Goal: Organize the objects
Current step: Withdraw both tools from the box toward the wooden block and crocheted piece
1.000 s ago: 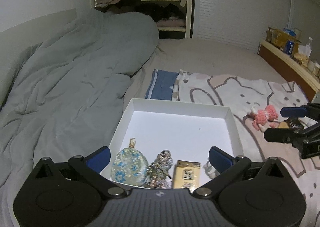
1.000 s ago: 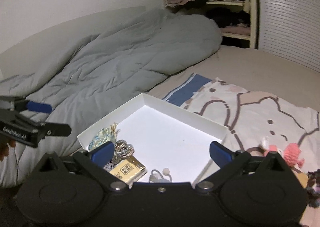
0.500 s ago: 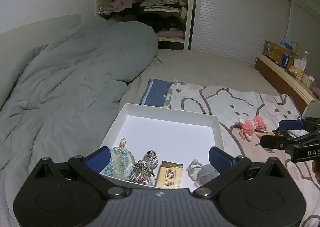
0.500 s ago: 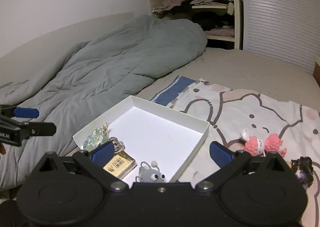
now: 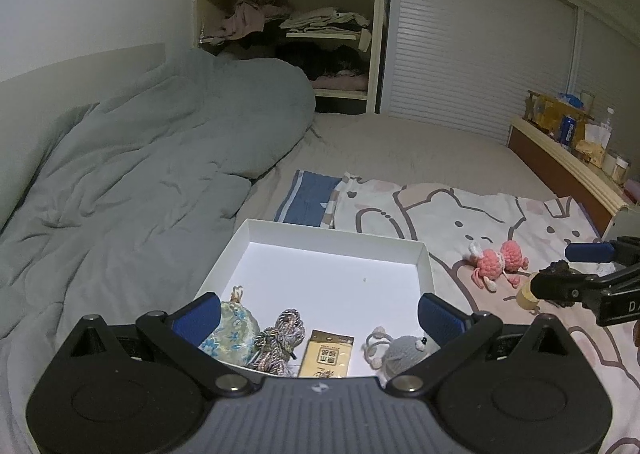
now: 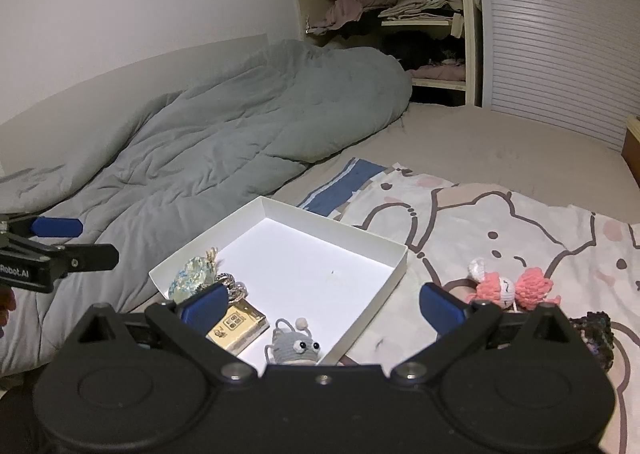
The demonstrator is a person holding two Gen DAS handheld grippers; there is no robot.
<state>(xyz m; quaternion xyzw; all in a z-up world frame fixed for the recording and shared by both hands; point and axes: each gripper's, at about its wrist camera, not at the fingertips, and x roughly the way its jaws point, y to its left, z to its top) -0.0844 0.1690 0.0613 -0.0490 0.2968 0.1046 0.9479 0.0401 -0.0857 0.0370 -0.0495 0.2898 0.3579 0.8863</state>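
Observation:
A white shallow box (image 5: 256, 242) (image 6: 336, 228) lies on the bed. Along its near edge lie a floral pouch (image 5: 232, 334) (image 6: 190, 280), a braided cord bundle (image 5: 280, 338), a gold packet (image 5: 328, 354) (image 6: 238, 328) and a grey knitted toy (image 5: 400, 350) (image 6: 294, 346). A pink crocheted toy (image 5: 498, 264) (image 6: 512, 288), a dark beaded item (image 6: 594, 336) and a yellowish object (image 5: 528, 296) lie on the blanket right of the box. My left gripper (image 5: 318, 314) is open and empty above the box's near edge. My right gripper (image 6: 322, 304) is open and empty; it also shows in the left wrist view (image 5: 568, 270).
A grey duvet (image 5: 140, 181) is heaped left of the box. A cartoon-print blanket (image 5: 460, 213) covers the right of the bed. A wooden ledge (image 5: 568, 161) with bottles and boxes runs along the right. An open closet shelf (image 5: 320, 37) stands beyond the bed.
Both grippers have pulled back and up from the box, both still open. The grey knitted toy now shows fully inside the box's near right corner.

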